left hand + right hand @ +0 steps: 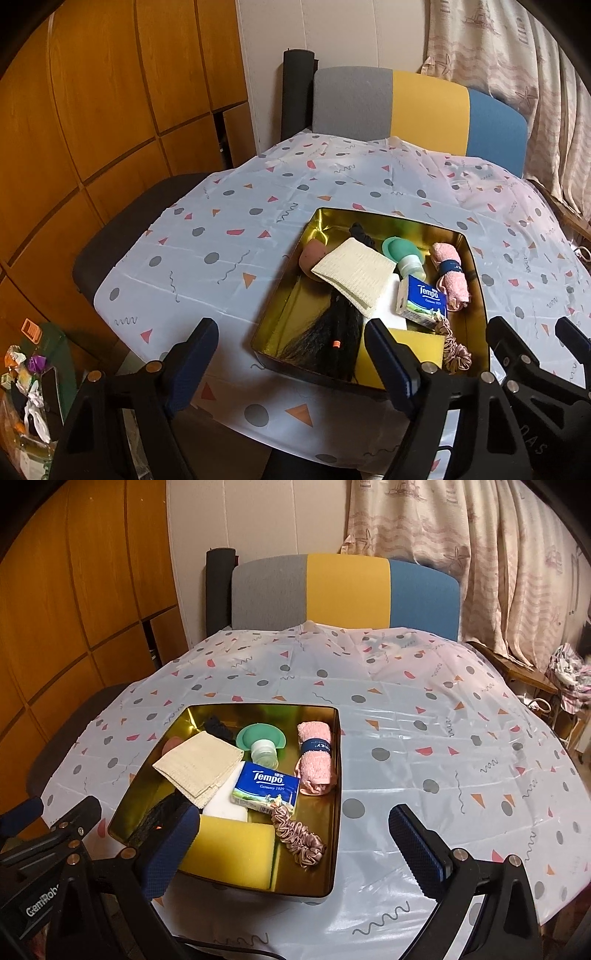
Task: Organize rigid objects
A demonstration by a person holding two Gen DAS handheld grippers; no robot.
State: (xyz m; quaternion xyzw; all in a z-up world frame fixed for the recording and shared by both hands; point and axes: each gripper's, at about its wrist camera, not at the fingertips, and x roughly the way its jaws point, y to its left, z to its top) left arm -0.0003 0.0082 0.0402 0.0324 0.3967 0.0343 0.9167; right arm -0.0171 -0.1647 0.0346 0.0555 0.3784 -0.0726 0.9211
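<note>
Both my claws, left claw (291, 365) and right claw (291, 845), hang open over the tin (334, 775); clipping its rim could shove it off the bench (424, 738).

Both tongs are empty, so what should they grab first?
Probably lower the right tongs onto the Tempo tissue pack. It lies on top in the gold tin, uncovered, and both tongs are open and empty.

A blue tissue pack (265, 787) is showing "Tempo, Germany 1929"; the left gripper's (22, 825) black body is reading "GemRobo", cut off.
</note>
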